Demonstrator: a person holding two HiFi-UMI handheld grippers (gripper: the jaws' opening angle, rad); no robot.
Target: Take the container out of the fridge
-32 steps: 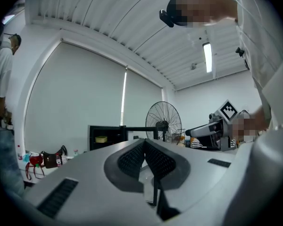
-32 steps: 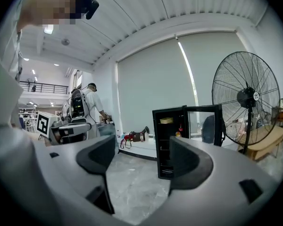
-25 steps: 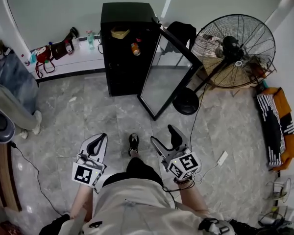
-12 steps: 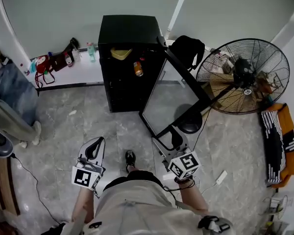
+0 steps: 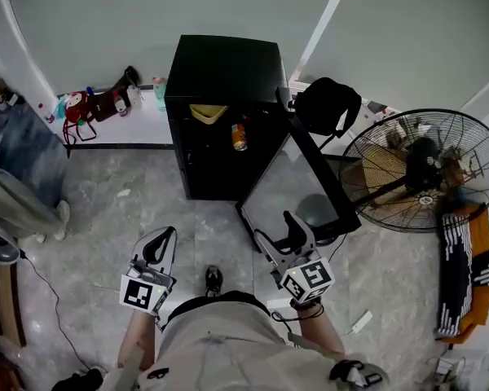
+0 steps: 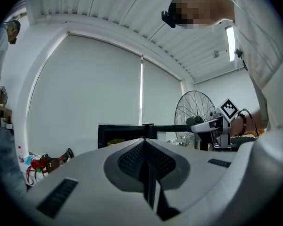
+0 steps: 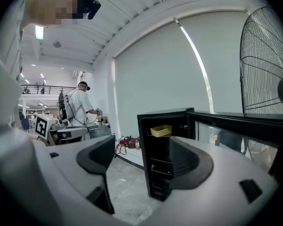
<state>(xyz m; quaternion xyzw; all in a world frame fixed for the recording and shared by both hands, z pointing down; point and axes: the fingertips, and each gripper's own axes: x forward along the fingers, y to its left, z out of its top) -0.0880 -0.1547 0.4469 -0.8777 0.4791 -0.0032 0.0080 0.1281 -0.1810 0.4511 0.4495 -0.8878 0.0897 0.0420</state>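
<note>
Fridge [image 5: 220, 72]: door [image 5: 297, 187] stands open. Container [image 5: 208, 112], yellow: on the top shelf, toward its left edge, untouched. My left gripper [image 5: 168, 233]: jaws pressed together, empty. My right gripper [image 5: 274, 227]: jaws spread, empty, well short of the fridge. Remaining, I judge: reach, grasp, withdraw.

One fridge [image 5: 224, 63], one yellow container [image 5: 208, 112], one fan [image 5: 424, 169], one left gripper [image 5: 169, 231], one right gripper [image 5: 273, 226].

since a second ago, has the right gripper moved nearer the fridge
Yes: the right gripper has come forward toward the fridge, its tips now beside the open door's lower edge.
</note>
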